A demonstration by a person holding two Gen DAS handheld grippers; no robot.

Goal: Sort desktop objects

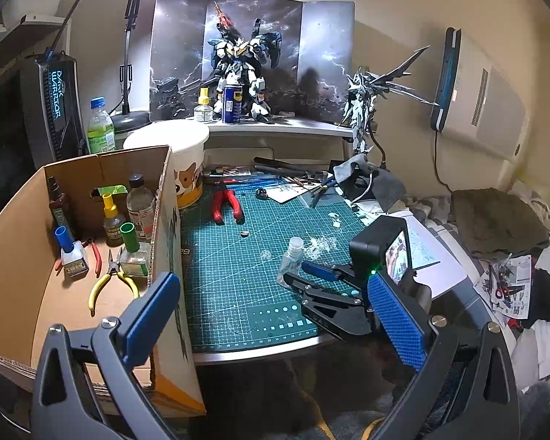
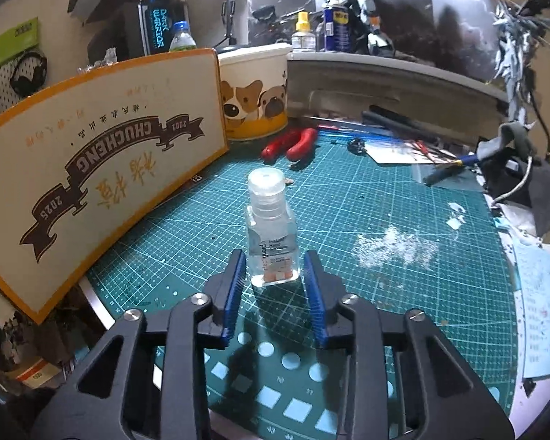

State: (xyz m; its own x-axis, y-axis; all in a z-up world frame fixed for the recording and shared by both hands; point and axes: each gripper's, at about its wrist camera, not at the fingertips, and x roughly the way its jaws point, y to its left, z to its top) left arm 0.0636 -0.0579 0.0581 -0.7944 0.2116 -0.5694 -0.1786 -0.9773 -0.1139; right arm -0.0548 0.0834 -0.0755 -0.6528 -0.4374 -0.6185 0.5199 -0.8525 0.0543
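Note:
A small clear bottle (image 2: 271,227) with a clear cap stands upright on the green cutting mat (image 2: 366,220). My right gripper (image 2: 275,267) is open, its blue pads on either side of the bottle's base, not touching it. In the left wrist view the bottle (image 1: 291,258) stands just beyond the right gripper (image 1: 297,273). My left gripper (image 1: 275,300) is open and empty, held in front of the desk's near edge beside the cardboard box (image 1: 91,168). The box holds several bottles (image 1: 139,205) and yellow-handled pliers (image 1: 110,282).
Red-handled pliers (image 1: 225,205) lie at the back of the mat (image 1: 238,275). A dog-print tub (image 1: 187,168) stands behind the box. Tools and papers (image 1: 297,179) clutter the back right. A shelf (image 1: 282,126) carries robot models and a spray can (image 1: 233,104). White scraps (image 2: 396,245) lie right of the bottle.

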